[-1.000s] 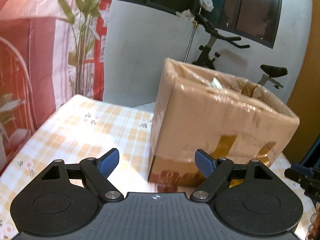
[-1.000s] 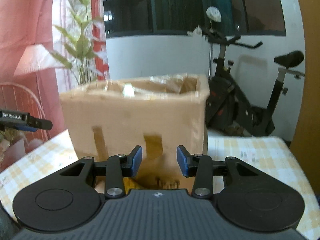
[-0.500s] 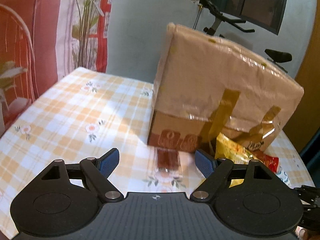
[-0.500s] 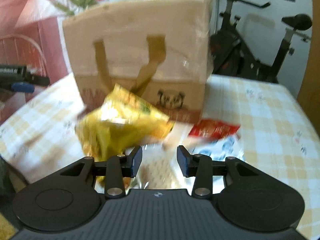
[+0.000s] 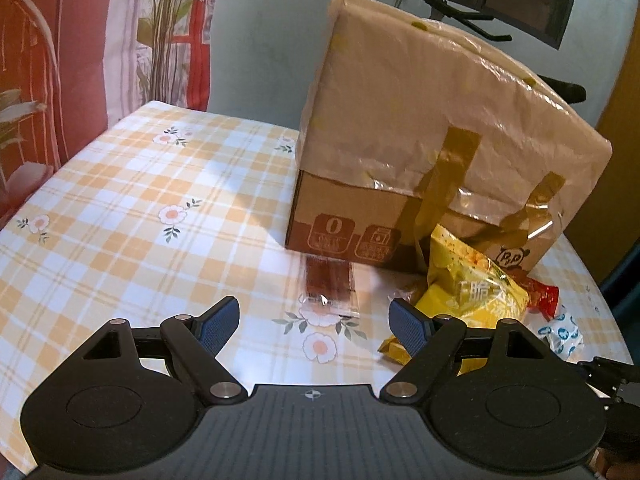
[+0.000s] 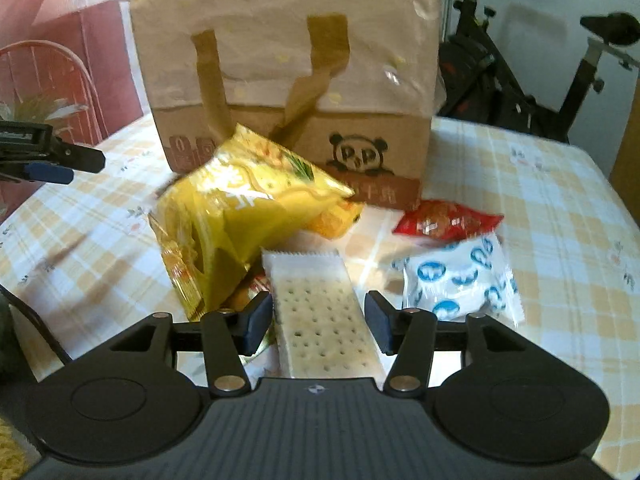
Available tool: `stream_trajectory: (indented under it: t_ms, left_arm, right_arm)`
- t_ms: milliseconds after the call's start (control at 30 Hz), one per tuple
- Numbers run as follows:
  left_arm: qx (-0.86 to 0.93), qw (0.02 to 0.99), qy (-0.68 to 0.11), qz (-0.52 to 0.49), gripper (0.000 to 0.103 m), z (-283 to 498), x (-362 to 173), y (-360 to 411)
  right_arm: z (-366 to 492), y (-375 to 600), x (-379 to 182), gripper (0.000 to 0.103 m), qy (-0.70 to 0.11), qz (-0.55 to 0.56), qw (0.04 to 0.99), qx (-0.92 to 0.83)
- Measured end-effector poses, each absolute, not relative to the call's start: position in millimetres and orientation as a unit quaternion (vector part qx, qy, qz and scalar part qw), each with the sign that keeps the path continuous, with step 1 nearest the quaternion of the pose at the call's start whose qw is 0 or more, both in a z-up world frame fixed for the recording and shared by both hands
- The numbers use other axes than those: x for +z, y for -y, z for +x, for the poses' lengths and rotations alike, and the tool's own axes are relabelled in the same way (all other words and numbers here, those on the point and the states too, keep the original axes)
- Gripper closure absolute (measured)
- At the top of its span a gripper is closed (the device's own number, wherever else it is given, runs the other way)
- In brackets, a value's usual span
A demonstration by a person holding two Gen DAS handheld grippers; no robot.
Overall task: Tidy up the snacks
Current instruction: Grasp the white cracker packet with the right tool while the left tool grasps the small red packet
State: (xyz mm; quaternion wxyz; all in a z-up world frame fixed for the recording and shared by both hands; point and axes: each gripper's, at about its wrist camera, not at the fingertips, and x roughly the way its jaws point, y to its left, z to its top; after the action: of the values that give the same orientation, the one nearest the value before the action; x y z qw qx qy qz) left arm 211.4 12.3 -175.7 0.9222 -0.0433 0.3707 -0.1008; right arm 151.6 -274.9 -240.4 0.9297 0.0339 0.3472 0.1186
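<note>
grippers first: the left gripper (image 5: 314, 318) has its jaws wide apart and holds nothing; between its blue pads (image 5: 218, 322) only the tablecloth (image 5: 120, 208) shows. it hangs low over the table and points toward the box (image 5: 440, 128) at 12 o'clock. a brown snack strip (image 5: 330, 288) lies just ahead of it, touching the foot of the box.

the right gripper (image 6: 318, 322) has its jaws partly apart, and a white cracker pack (image 6: 320, 312) lies between them; if the pads touch it i cannot tell. it is also low and level, facing the box (image 6: 288, 64). the yellow bag (image 6: 240, 216) leans at 11 o'clock, against the box. the red packet (image 6: 446, 222) is at 1 o'clock, and the white-blue packet (image 6: 460, 280) just below it, near the right pad. the left gripper's tip (image 6: 48, 158) shows at 9 o'clock.
</note>
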Motion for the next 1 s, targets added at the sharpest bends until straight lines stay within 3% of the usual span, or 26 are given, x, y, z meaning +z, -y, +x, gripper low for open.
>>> stream_trajectory:
  t_ms: [1000]
  left_arm:
    - [-0.105,0.917,-0.383,-0.035,0.025,213,-181,-11]
  right_arm:
    - [163,279,-252,0.053,-0.303,0.048,0.949,0.076]
